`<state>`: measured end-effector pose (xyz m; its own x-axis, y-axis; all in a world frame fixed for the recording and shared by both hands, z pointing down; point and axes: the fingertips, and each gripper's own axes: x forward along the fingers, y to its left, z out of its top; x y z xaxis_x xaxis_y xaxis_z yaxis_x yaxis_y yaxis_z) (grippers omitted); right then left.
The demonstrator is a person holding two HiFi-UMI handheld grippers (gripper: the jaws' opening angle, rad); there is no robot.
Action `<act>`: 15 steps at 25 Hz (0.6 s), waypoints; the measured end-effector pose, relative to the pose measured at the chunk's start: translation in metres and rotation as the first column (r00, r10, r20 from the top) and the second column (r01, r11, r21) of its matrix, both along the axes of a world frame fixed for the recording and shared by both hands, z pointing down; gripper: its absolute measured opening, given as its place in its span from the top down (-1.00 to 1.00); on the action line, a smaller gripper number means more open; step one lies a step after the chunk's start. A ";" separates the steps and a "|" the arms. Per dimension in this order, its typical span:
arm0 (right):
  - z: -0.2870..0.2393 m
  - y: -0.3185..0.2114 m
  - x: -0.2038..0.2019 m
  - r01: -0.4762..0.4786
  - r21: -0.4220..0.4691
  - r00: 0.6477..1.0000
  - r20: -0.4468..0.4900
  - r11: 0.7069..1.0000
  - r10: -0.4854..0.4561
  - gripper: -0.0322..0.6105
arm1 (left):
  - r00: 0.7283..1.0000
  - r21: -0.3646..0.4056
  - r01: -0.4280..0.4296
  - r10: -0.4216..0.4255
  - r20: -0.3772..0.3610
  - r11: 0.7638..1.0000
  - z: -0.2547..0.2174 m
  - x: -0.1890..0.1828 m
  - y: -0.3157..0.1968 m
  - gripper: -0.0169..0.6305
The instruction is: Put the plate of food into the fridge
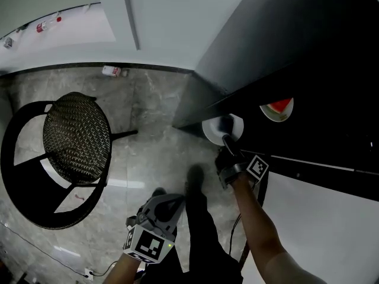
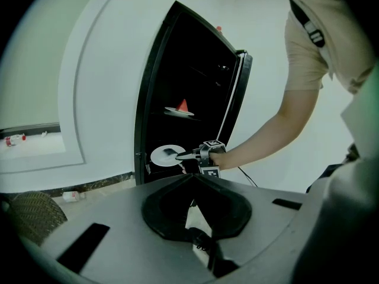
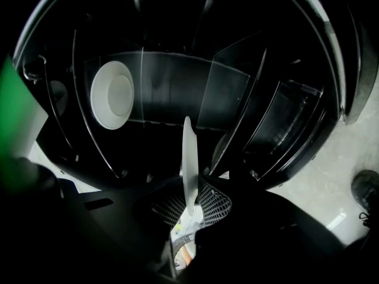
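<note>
The black fridge (image 1: 284, 58) stands open. My right gripper (image 1: 228, 134) is shut on the rim of a white plate (image 1: 212, 129) and holds it at the mouth of a lower shelf. The right gripper view shows that plate (image 3: 188, 158) edge-on between the jaws of the right gripper (image 3: 189, 203). From the left gripper view the plate (image 2: 163, 156) looks flat, and I cannot make out any food on it. A second plate with a red watermelon slice (image 1: 278, 107) rests on a higher shelf (image 2: 180, 109). My left gripper (image 1: 173, 203) hangs low, shut and empty (image 2: 192, 181).
A round chair with a woven seat (image 1: 77, 138) stands on the marble floor at left. A small bottle (image 1: 111, 71) lies by the wall base. The person's dark shoe (image 1: 194, 177) is in front of the fridge. The fridge door (image 2: 240, 99) stands open at right.
</note>
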<state>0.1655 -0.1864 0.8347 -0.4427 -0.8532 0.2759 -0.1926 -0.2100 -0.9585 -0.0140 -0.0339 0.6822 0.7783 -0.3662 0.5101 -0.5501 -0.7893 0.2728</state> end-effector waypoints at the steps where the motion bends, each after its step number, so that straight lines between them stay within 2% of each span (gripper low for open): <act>1: 0.001 -0.001 0.001 -0.002 -0.001 1.000 0.001 1.000 0.002 0.77 | 1.000 -0.001 0.007 -0.007 -0.003 1.000 0.001 0.000 -0.001 0.92; 10: 0.007 -0.006 0.003 -0.059 -0.009 0.998 0.020 0.998 0.060 0.77 | 1.000 -0.009 0.016 -0.016 -0.006 1.000 0.008 -0.006 -0.001 0.92; 15: 0.015 -0.009 0.005 -0.066 -0.017 0.998 0.014 0.998 0.066 0.77 | 1.000 -0.016 -0.014 0.014 0.002 1.000 0.014 -0.002 0.007 0.92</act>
<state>0.1703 -0.1954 0.8499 -0.3897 -0.8760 0.2841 -0.1638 -0.2377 -0.9574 -0.0163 -0.0265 0.6961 0.7820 -0.3472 0.5176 -0.5400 -0.7922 0.2844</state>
